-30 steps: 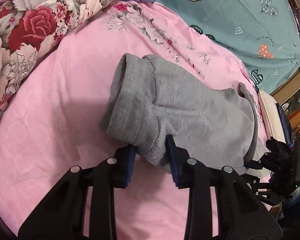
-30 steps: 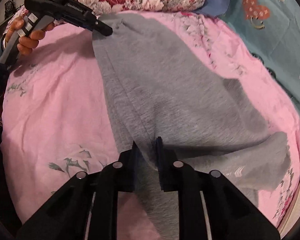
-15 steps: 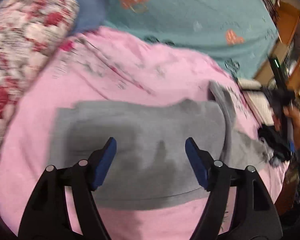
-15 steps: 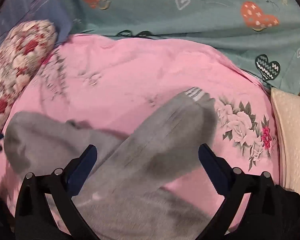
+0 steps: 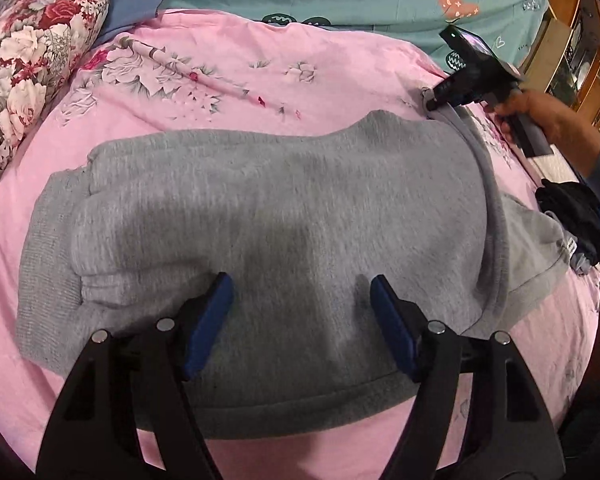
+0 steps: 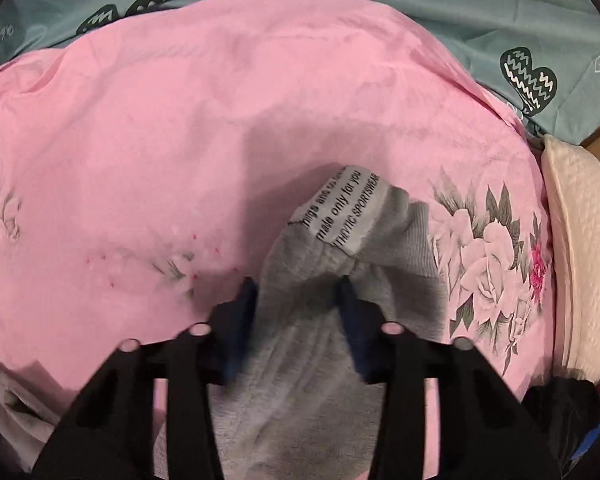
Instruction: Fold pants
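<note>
On one pink bedsheet [image 5: 340, 80], one pair of grey pants [image 5: 260, 208]; left gripper [image 5: 300, 300] wide, empty; right gripper [image 6: 298, 292] closing around its cuff.

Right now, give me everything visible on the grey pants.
The grey knit sweatpants lie folded into a wide rectangle on the pink floral bedsheet, ribbed cuffs at the left end and a loose strip trailing at the right. The fabric looks soft and fleecy. The left hand-held gripper hovers open above the middle. The right hand-held gripper is closing around a bunched ribbed end that carries a grey printed label. A dark garment lies beside the right edge.
</note>
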